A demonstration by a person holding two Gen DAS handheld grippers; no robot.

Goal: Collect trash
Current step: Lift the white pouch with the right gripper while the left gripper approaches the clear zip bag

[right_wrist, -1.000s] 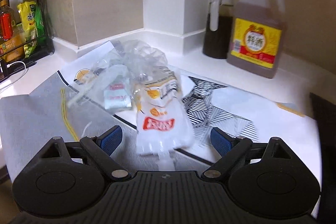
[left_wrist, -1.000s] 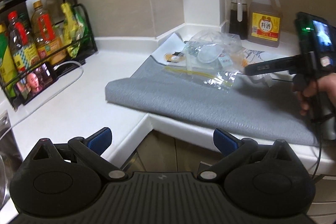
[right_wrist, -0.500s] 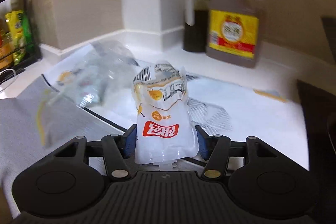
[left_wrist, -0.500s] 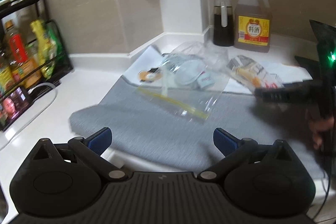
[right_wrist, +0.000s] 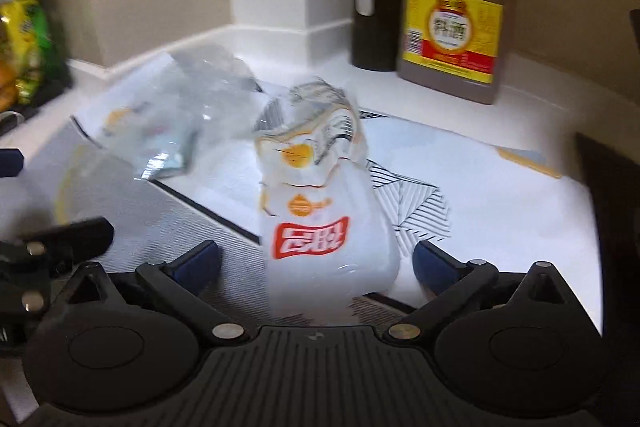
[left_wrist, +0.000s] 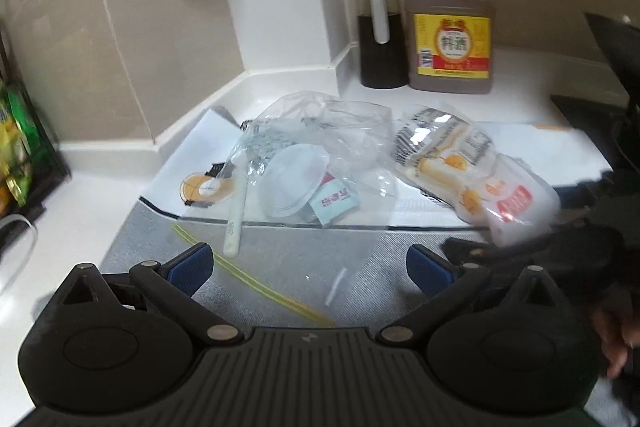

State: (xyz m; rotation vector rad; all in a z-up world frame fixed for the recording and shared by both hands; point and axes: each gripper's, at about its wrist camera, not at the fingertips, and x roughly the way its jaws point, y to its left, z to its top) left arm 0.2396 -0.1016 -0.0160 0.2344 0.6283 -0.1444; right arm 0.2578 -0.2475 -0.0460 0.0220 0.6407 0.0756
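Note:
A white snack wrapper (right_wrist: 320,219) with a red label and egg print lies between the spread fingers of my right gripper (right_wrist: 316,263), which is open around it; it also shows in the left wrist view (left_wrist: 480,179). A clear zip bag (left_wrist: 320,147) with a yellow seal strip holds a plastic lid and a small packet, and lies on the grey mat (left_wrist: 280,259). The bag shows blurred in the right wrist view (right_wrist: 176,115). My left gripper (left_wrist: 308,267) is open and empty over the mat, just in front of the bag's seal.
A dark sauce bottle (left_wrist: 378,31) and a large cooking wine jug (left_wrist: 450,23) stand at the back by the white pillar. Printed paper sheets (right_wrist: 480,187) lie under the trash. A black rack with packets (left_wrist: 16,147) stands at the left. A dark hob edge (left_wrist: 608,107) is at right.
My right gripper was shut on the wrapper half a second ago and has opened around it. My left gripper has moved forward and right, close to the zip bag.

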